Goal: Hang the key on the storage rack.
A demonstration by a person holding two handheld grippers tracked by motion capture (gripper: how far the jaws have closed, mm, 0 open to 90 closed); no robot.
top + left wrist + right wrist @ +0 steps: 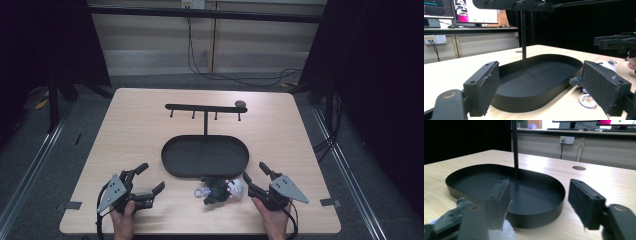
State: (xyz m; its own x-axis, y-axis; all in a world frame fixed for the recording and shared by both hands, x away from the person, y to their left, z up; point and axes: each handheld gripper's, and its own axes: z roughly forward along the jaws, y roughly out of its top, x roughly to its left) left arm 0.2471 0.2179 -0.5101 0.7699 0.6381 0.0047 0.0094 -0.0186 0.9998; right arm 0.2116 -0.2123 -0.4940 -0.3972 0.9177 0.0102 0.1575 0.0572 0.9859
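A black oval tray lies at the table's middle, and a black T-shaped stand with small hooks rises from its far side. Just in front of the tray lies a small plush toy, dark grey and white, with a white ring. My left gripper rests at the front left, open and empty, its jaws toward the tray. My right gripper sits just right of the toy, open, with nothing between its pads. In the right gripper view the toy lies beside and behind the left jaw.
A small dark round object sits at the right end of the stand's bar. The table's front edge runs just below both hands. A round hole shows in the tabletop beyond the tray. Cables hang at the back wall.
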